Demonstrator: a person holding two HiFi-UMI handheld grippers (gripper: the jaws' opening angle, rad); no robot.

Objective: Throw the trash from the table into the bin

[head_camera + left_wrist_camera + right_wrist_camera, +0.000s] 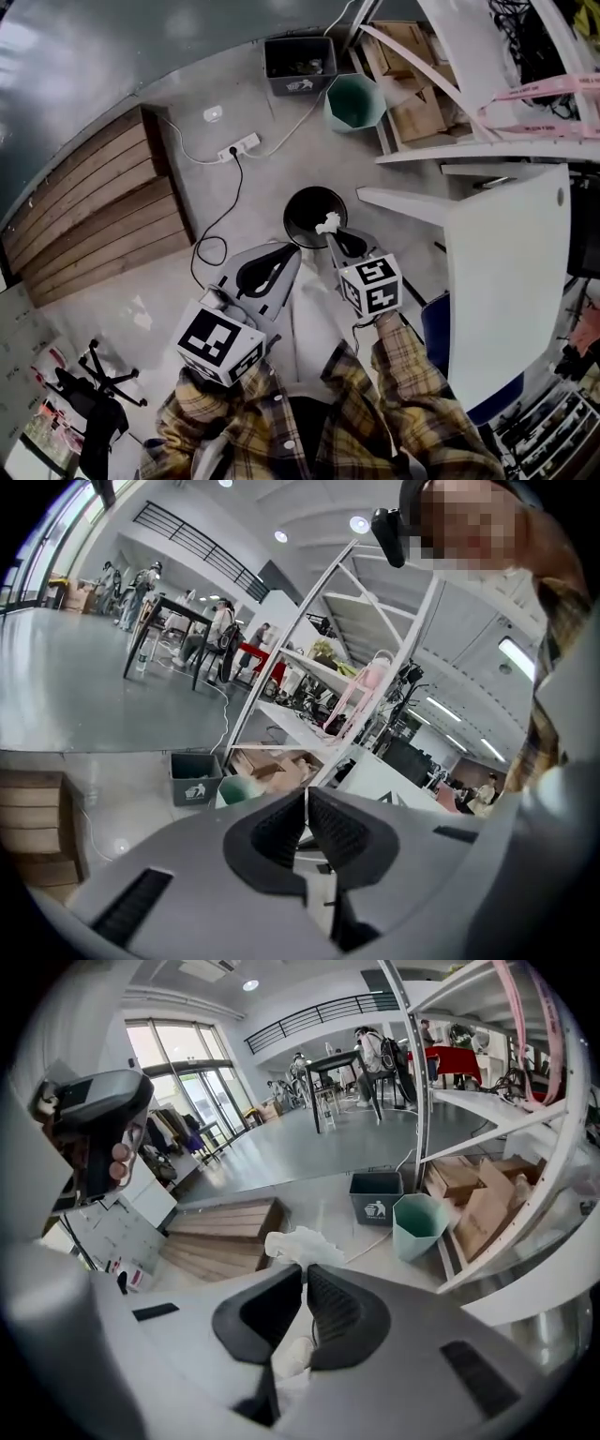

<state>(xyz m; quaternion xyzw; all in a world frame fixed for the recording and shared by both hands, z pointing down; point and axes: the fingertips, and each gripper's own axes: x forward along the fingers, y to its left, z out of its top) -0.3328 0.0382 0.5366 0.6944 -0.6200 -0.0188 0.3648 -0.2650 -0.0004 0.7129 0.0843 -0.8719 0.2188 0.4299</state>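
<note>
A crumpled tissue (328, 222) is clamped in the right gripper (305, 1271), seen over the near rim of the black bin (305, 208). The left gripper (307, 801) is held alongside, jaws together, empty.

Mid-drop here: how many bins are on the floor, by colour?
Black bin: 1
Grey bin: 1
Green bin: 1
Total: 3

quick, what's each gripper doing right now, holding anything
left gripper: closed, empty
right gripper: closed on crumpled tissue
</note>
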